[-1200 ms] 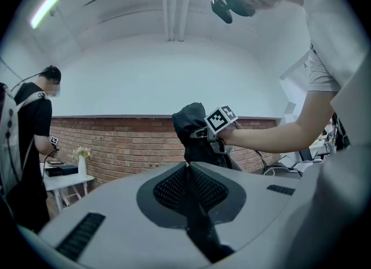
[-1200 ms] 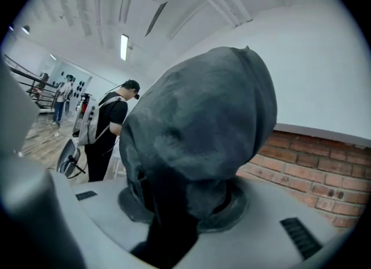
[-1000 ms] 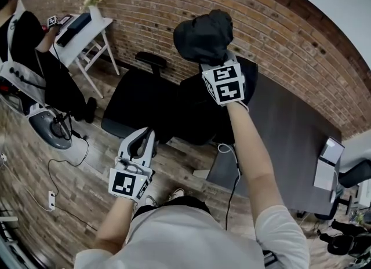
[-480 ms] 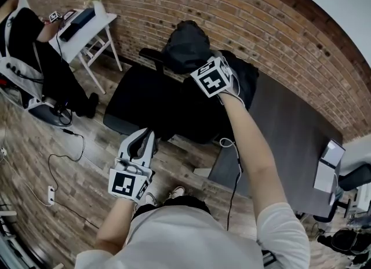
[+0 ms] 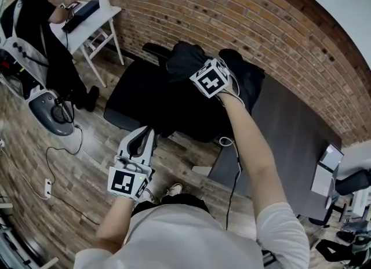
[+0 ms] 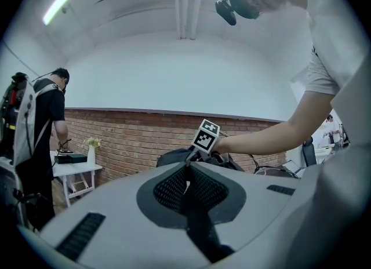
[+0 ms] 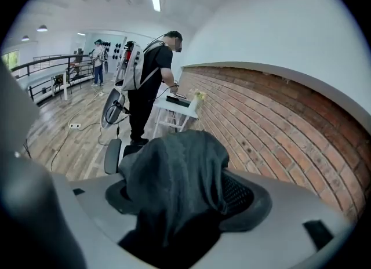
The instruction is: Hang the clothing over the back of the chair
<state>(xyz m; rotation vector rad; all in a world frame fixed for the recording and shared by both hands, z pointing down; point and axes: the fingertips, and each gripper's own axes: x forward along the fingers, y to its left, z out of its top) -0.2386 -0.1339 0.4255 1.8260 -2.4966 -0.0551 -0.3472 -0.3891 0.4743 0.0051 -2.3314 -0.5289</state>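
Head view, right claw [image 5: 199, 71] opening round clothing [image 5: 182, 57]

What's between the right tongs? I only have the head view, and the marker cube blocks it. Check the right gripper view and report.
Observer: The right gripper view shows the dark clothing bunched between the right tongs. The jaws are opening, and the mesh pad on one side is bare of cloth.
Operator: Now give me the left tongs.
Observer: In the left gripper view the left tongs are shut, jaws together, with nothing between them.
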